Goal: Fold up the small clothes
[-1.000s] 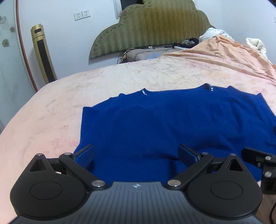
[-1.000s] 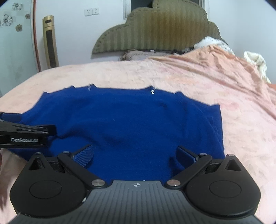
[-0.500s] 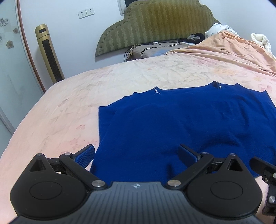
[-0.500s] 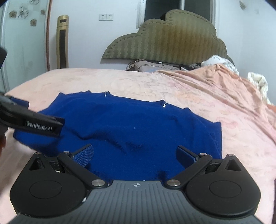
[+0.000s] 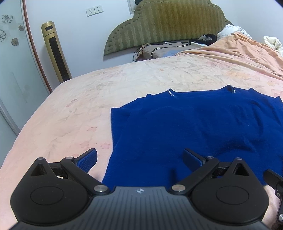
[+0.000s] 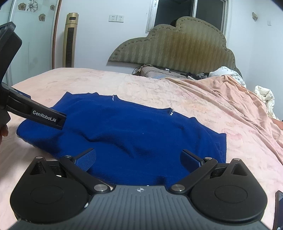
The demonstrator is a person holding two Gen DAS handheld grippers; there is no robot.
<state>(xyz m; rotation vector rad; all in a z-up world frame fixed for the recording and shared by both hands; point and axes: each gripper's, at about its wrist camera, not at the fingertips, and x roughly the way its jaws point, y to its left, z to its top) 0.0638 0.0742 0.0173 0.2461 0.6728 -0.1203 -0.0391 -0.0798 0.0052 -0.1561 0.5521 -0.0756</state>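
Fingers (image 5: 86,160) of both grippers were spread, holding nothing; we judged the blue sweater (image 6: 134,134) on the bed (image 5: 70,109) partly folded, final folds remaining.

You face a bed (image 5: 123,85) spread with a crumpled peach floral sheet (image 6: 203,106). At its far end an olive padded headboard (image 6: 176,46), scalloped along its top, leans on the pale wall (image 5: 74,31). Left of it you have a tall gold tower fan (image 5: 55,53) and a double wall socket (image 5: 94,10) (white, set high). A dark window (image 6: 189,12) sits above the headboard. A white bundle of bedding (image 6: 265,100) lies at the right edge.
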